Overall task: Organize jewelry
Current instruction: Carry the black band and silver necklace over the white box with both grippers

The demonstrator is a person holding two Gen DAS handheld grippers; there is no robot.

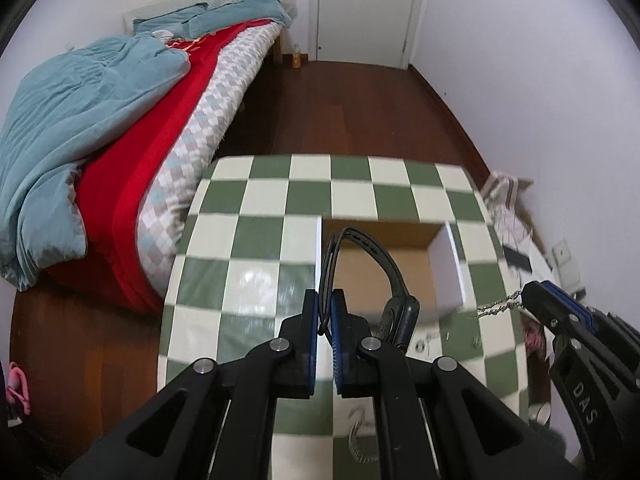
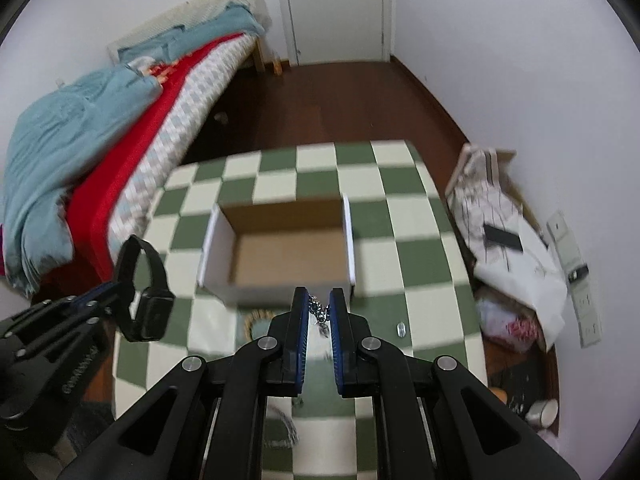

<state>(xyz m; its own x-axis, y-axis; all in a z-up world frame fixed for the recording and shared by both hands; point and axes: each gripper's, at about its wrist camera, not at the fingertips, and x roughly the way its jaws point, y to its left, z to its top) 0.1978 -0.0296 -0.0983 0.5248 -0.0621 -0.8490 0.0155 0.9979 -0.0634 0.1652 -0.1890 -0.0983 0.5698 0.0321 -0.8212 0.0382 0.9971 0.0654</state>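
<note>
Left wrist view
Left gripper (image 1: pixel 325 312): held raised over the checkered table (image 1: pixel 256 240), jaws nearly closed, the black watch (image 1: pixel 394 312) pinched by its strap.
Watch: dangled at the near left corner of the open box (image 1: pixel 446 264).
Right gripper (image 1: pixel 524 300): seen at the right, a silver chain (image 1: pixel 496 306) trailing from its tip.

Right wrist view
Right gripper (image 2: pixel 320 306): pointed at the box's (image 2: pixel 280 252) near wall, jaws narrowed onto the chain (image 2: pixel 320 312).
Left gripper (image 2: pixel 120 286): angled in from the left, the watch (image 2: pixel 150 308) hung off it, left of the box.
Table (image 2: pixel 420 240): small jewelry pieces lying blurred near the grippers.

Left gripper (image 1: pixel 325 312) and right gripper (image 2: pixel 320 312) clamped (jaws nearly closed).
</note>
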